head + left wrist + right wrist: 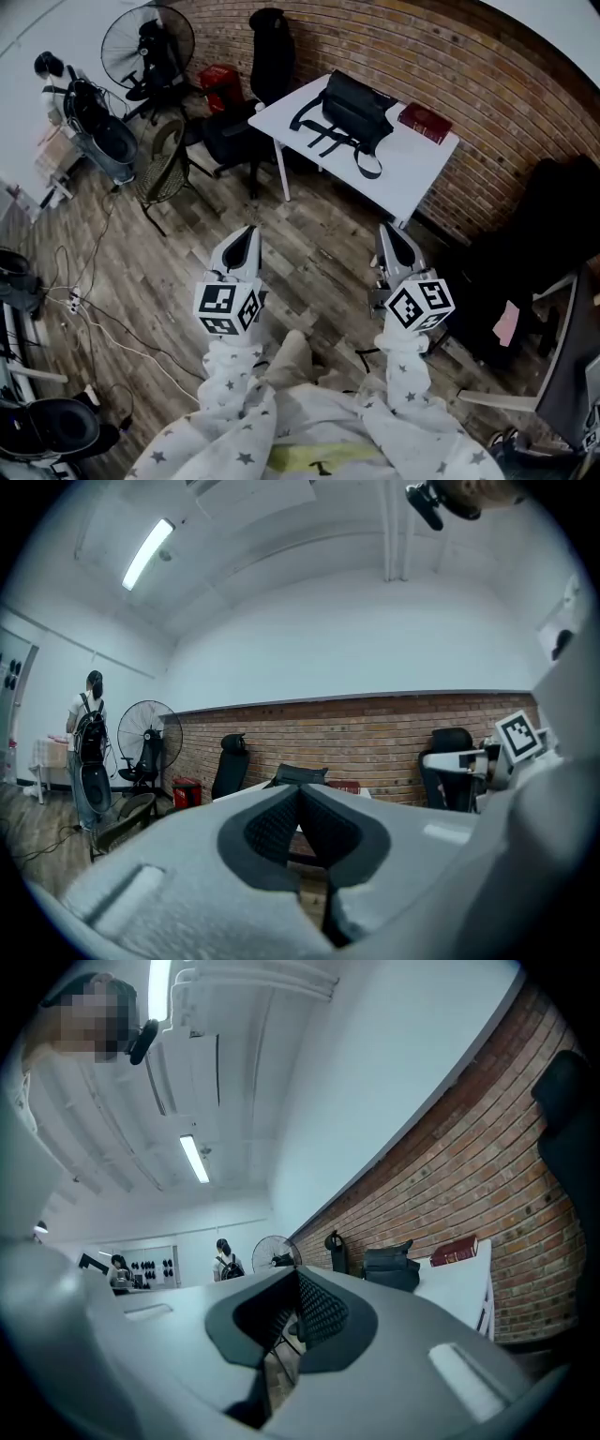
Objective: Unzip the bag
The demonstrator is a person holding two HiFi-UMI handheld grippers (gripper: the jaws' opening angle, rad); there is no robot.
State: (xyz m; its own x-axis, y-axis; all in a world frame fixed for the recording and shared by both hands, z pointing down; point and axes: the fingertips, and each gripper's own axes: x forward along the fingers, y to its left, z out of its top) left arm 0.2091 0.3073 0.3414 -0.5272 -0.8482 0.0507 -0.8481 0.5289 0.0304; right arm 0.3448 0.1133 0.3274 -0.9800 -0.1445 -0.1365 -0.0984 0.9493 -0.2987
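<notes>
A black bag (352,114) with loose straps lies on a white table (291,117) by the brick wall, far ahead of me. The bag (298,776) peeks over the jaws in the left gripper view, and the bag (392,1267) sits on the table in the right gripper view. My left gripper (247,233) is held over the wooden floor, shut and empty. My right gripper (386,232) is level with it to the right, also shut with nothing between its jaws. Both are well short of the table.
A dark red book (425,123) lies on the table right of the bag. Black office chairs (270,52), a standing fan (147,42), a red box (217,82) and a stroller (98,136) stand at the left. Cables (80,300) trail over the floor. Another dark chair (525,253) is at right.
</notes>
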